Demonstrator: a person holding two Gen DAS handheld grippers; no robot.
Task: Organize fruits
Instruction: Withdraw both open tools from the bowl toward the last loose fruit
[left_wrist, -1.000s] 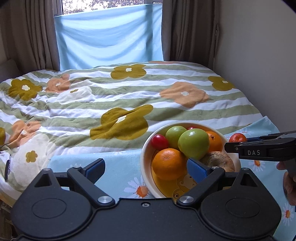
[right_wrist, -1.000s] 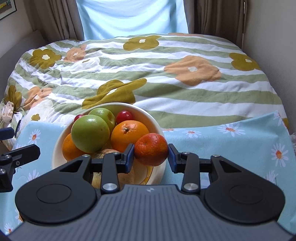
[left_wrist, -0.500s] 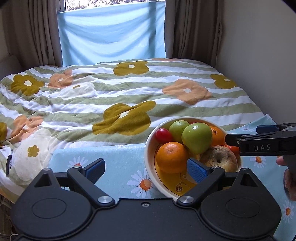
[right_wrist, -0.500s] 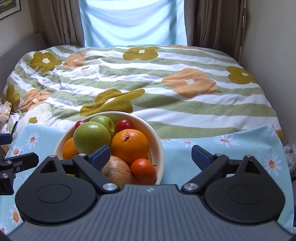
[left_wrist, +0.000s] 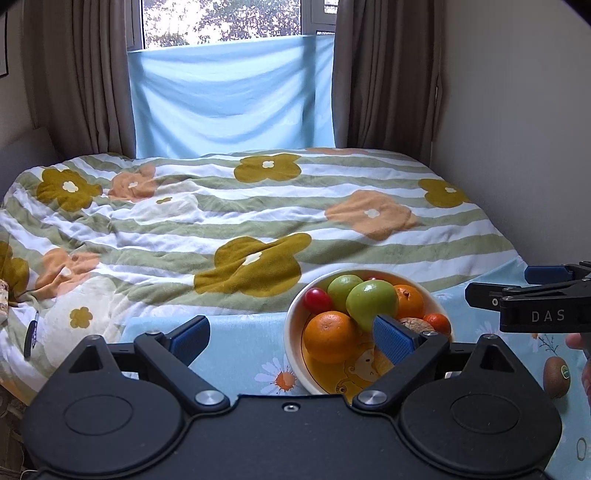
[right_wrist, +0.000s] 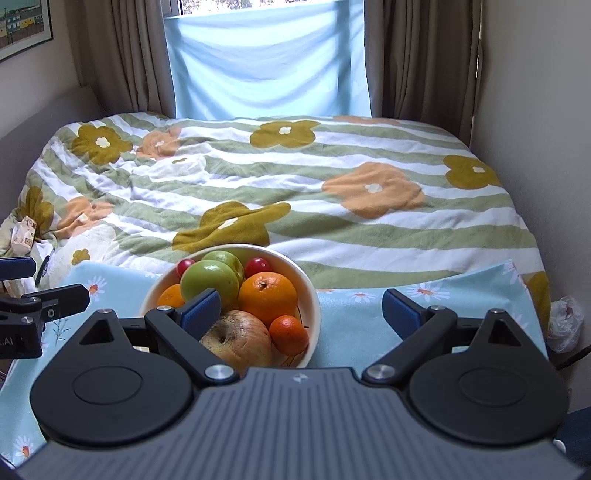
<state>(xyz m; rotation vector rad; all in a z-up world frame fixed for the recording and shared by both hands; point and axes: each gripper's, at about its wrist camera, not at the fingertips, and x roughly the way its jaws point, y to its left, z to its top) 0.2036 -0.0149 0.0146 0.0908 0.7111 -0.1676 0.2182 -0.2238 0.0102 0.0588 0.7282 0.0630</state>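
Below the wide-open, empty right claw (right_wrist: 301, 312), small mandarin (right_wrist: 289, 334) in the bowl (right_wrist: 312, 295) (left claw (left_wrist: 291, 338) likewise apart)

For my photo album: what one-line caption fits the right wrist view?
Open right hand-held gripper above a bowl of fruit, small mandarin inside, on a daisy cloth.

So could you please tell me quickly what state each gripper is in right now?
Left gripper: jaws open, holding nothing.
Right gripper: jaws open, holding nothing.
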